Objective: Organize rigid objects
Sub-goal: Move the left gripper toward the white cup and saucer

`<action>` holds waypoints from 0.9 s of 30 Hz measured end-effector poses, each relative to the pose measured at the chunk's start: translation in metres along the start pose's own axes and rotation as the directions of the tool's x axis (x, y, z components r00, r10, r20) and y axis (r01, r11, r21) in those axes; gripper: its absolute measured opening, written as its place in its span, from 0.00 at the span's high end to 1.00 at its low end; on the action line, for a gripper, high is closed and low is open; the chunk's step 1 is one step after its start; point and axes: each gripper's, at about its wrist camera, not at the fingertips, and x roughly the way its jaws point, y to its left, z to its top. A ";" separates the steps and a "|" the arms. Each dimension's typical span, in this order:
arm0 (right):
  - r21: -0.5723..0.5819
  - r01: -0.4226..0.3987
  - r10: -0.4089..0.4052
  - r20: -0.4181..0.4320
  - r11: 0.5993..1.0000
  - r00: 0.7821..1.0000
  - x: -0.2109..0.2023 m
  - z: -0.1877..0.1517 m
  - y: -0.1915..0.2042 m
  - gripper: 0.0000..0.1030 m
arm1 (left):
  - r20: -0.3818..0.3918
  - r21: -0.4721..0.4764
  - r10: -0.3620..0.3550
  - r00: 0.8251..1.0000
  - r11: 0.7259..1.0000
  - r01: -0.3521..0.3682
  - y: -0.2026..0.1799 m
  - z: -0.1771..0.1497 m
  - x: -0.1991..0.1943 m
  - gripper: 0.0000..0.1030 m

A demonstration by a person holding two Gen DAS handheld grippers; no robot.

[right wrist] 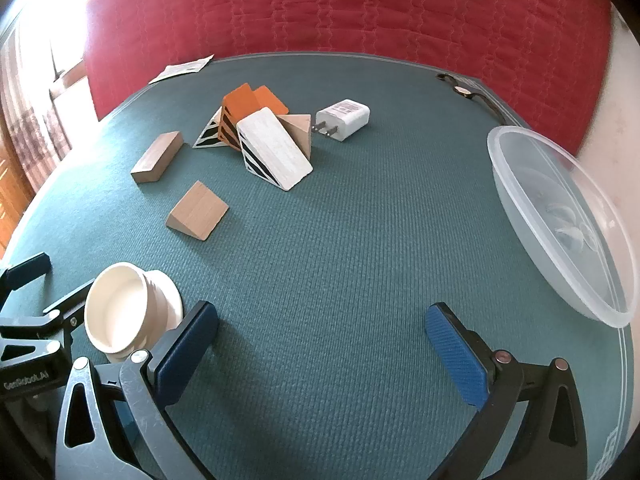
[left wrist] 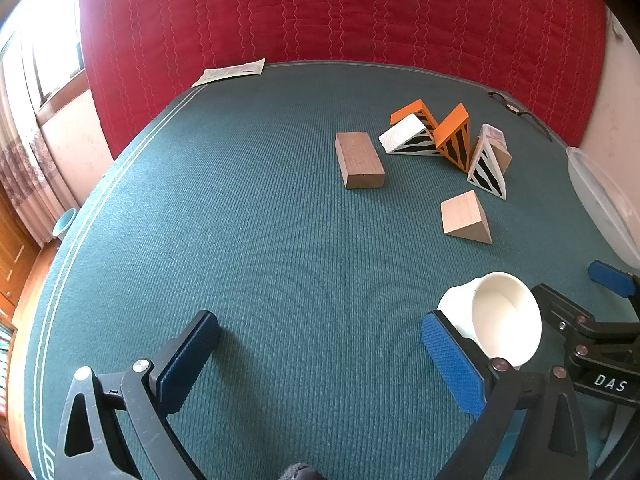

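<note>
**Blocks lie scattered on the green mat, both grippers spread and empty**

Blocks wait further up the mat while both tools hang over its near edge. The left gripper (left wrist: 320, 352) has its blue-padded jaws spread wide, with only bare green mat (left wrist: 240, 240) between them; it holds nothing and tilts steeply downward. Just outside its right-hand finger lies a white cup (left wrist: 500, 320) on its side, mouth toward the camera; whether the finger touches it cannot be told. The right gripper (right wrist: 322, 344) is likewise spread wide and empty, pitched down at much the same slant, the same cup just beside its left-hand finger.

Beyond the cup, a light wooden wedge (right wrist: 198, 212) lies alone. Further on, a brown rectangular block (right wrist: 157, 157) lies flat, apart from the rest. Near it is a cluster: a white wedge with black stripes (right wrist: 276, 148), orange wedges (right wrist: 244, 100) leaning behind it, and a plain wooden wedge (right wrist: 298, 128) against its far side. A white plug adapter (right wrist: 344, 118) lies just beyond the cluster. A clear plastic bowl (right wrist: 560, 208) sits at the mat's right edge. At the far edge lie a paper sheet (right wrist: 182, 68) and a dark strap (right wrist: 468, 92), before a red quilted cloth (right wrist: 340, 8).
</note>
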 end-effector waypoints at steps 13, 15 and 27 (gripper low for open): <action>-0.001 -0.003 0.003 0.001 1.000 1.000 0.001 0.002 -0.002 0.00 | -0.001 -0.002 0.005 1.000 1.000 -0.005 -0.002 -0.005 -0.006 0.00; 0.000 -0.005 0.005 0.002 1.000 1.000 0.001 0.001 -0.004 0.00 | -0.001 -0.003 0.006 1.000 1.000 -0.006 -0.004 -0.007 -0.009 0.00; -0.040 -0.096 0.095 -0.017 0.995 0.995 -0.003 -0.002 -0.009 0.00 | -0.008 0.037 -0.019 1.000 0.999 0.019 -0.003 -0.028 -0.025 0.00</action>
